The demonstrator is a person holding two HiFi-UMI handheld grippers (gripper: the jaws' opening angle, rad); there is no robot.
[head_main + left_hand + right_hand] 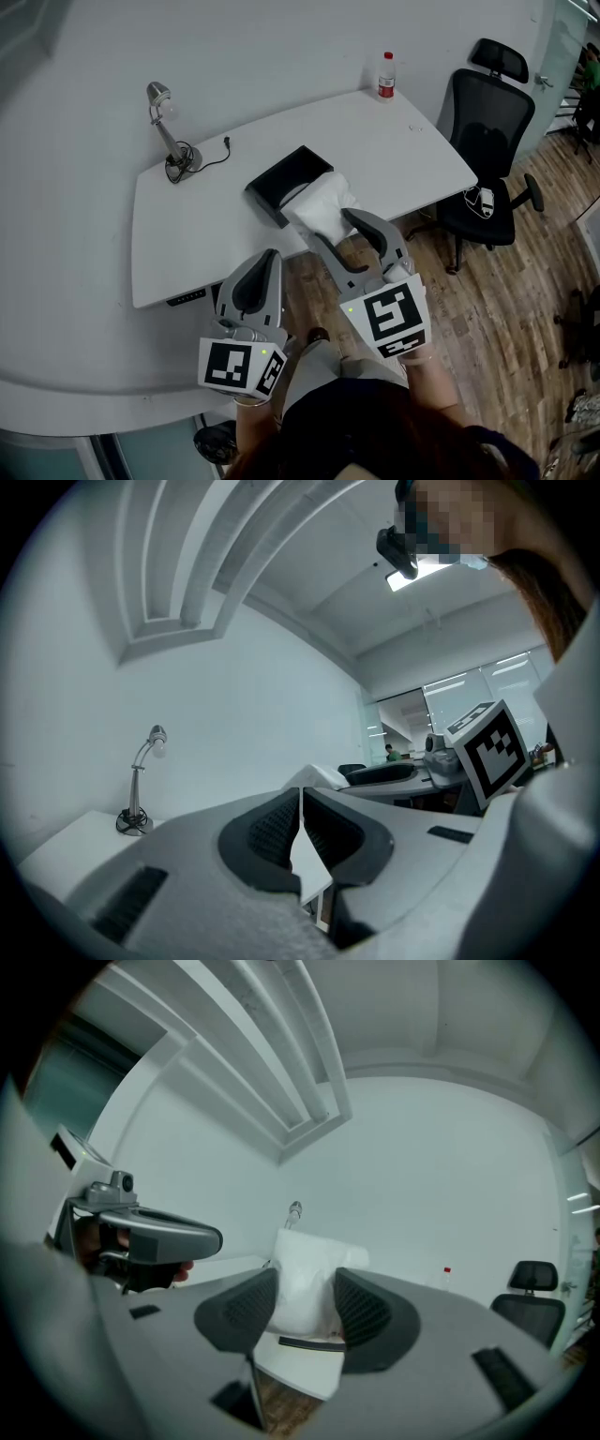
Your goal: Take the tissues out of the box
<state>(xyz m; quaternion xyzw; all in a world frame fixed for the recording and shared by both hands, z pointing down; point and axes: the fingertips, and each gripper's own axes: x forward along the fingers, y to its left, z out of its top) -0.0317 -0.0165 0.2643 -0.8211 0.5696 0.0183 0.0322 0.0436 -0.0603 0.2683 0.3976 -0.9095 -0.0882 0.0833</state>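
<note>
Beyond box (pixel 277 184) and tissues (pixel 319 202): lamp (pixel 168 134), bottle (pixel 386 77).

- A white desk (pixel 187 225) stands against a pale wall, on a wooden floor (pixel 506 309).
- A black tissue box (pixel 281 180) lies open near the desk's front edge, with a thick wad of white tissues (pixel 323 202) spilling from it toward the person.
- The right gripper (pixel 333 226) has its jaws spread, one on either side of the tissues' near end.
- The left gripper (pixel 270 255) is held at the desk's front edge, jaws together, apart from the box.
- A desk lamp (pixel 167 136) stands at the far left, its cable (pixel 217 155) trailing beside it.
- A red-capped bottle (pixel 386 77) stands at the far right corner.
- A black office chair (pixel 487 141) sits just beside the desk's right end.
</note>
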